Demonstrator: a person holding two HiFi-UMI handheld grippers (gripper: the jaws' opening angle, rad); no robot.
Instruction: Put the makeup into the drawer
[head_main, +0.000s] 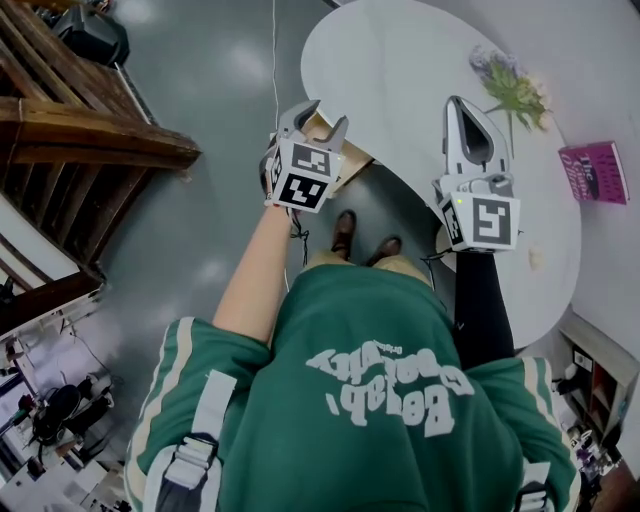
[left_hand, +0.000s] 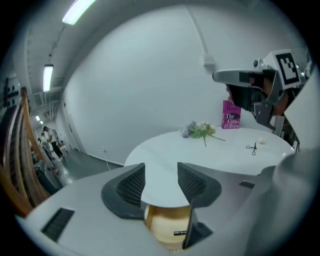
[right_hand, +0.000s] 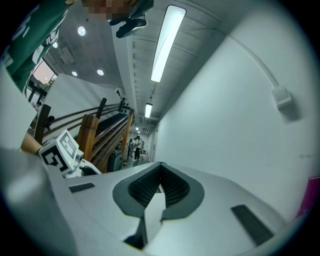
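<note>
Green sweatshirt (head_main: 380, 400) fills the bottom of the head view, and both arms reach forward from it. Held out over the rim of the round white table (head_main: 400, 60), the left gripper (head_main: 327, 113) has its jaws apart, with nothing between the pads. Its own view looks through the gap at the table's edge and a light wooden unit (left_hand: 167, 222) just under it, probably the drawer. The right gripper (head_main: 456, 103) is held over the tabletop with its jaws closed together and empty.

Well beyond both tools, near the table's far right side, lie the makeup pieces: a small dark scissor-like tool (left_hand: 253, 147), perhaps an eyelash curler, and a small pale item (left_hand: 261, 141) just beside it. A flower sprig (head_main: 510, 88) lies farther along the table, and a pink book (head_main: 595, 172) stands at the wall.
</note>
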